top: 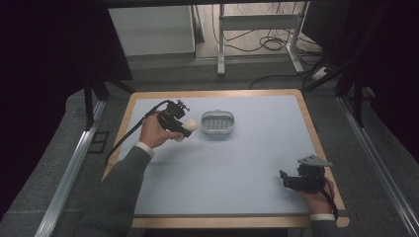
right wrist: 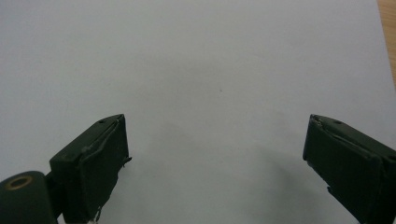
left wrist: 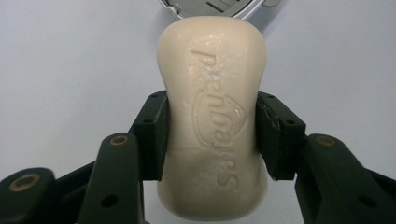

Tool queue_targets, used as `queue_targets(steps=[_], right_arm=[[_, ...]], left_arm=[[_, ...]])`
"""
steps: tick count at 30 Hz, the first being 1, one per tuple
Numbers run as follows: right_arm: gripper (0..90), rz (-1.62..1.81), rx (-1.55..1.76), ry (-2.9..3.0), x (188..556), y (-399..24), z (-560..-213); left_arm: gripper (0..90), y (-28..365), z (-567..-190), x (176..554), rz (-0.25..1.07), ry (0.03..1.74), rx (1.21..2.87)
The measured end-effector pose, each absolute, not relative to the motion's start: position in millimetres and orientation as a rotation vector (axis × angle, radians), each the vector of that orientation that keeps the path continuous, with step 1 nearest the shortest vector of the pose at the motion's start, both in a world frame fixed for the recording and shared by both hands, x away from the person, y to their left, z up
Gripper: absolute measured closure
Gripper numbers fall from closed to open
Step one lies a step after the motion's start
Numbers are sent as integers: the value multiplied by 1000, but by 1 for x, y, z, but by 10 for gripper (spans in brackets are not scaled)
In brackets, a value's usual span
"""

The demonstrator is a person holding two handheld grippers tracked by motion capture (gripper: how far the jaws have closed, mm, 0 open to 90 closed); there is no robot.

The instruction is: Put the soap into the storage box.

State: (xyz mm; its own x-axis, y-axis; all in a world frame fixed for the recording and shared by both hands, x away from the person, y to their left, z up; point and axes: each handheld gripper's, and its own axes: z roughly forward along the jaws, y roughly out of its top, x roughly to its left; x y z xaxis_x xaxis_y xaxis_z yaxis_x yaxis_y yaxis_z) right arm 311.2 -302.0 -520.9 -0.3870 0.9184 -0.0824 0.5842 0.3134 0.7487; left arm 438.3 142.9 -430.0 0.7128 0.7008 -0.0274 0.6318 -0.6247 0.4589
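While the left gripper (left wrist: 211,135) clamps the cream soap bar (left wrist: 214,116) between its 2 jaws, the bar hangs just beside the grey soap dish (top: 217,122) on the blue mat (top: 237,163). Well apart, the right gripper (right wrist: 215,163) rests with jaws wide and empty.

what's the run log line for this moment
left gripper: shut on soap bar | soap dish: empty, beside it | right gripper: jaws open, idle

The left hand-held gripper (top: 185,127) is clamped on its load; the right hand-held gripper (right wrist: 215,158) gapes wide.
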Motion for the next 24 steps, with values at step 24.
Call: queue_targets(steps=[24], right_arm=[[66, 870, 1331, 2078, 311, -304, -521]], left_arm=[[497, 113, -420, 466, 272, 940, 2518]])
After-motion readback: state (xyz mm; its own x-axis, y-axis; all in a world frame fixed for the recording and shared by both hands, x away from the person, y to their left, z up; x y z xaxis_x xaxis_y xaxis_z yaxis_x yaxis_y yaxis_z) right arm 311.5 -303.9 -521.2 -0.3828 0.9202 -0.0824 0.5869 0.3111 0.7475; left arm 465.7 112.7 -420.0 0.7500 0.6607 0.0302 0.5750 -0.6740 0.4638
